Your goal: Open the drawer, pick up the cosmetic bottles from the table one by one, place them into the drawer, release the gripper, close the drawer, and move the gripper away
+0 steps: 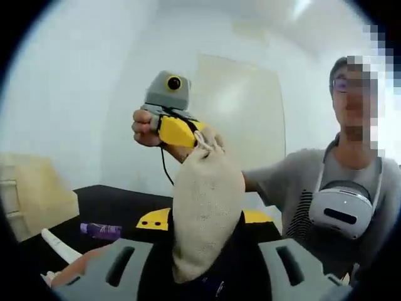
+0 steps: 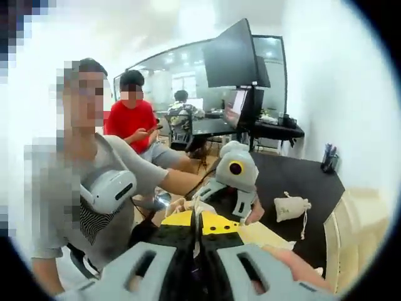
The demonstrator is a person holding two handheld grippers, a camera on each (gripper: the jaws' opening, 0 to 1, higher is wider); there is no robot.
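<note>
Left hand-held gripper (image 1: 203, 276) raised, jaws closed on a cloth pouch (image 1: 205, 213), right hand-held gripper (image 1: 182, 130) held up opposite it, pinching the pouch's top

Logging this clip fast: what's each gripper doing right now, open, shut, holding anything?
Left gripper: shut on the cloth pouch, held up off the table.
Right gripper: jaws close together; whether they grip anything cannot be told.

No legible text, brand, number or sign was found in either view. A label was noted on the purple bottle (image 1: 100, 231) on the black table (image 1: 119, 204), but it was too small and blurred to be read (same for the monitors (image 2: 233, 59)).
</note>
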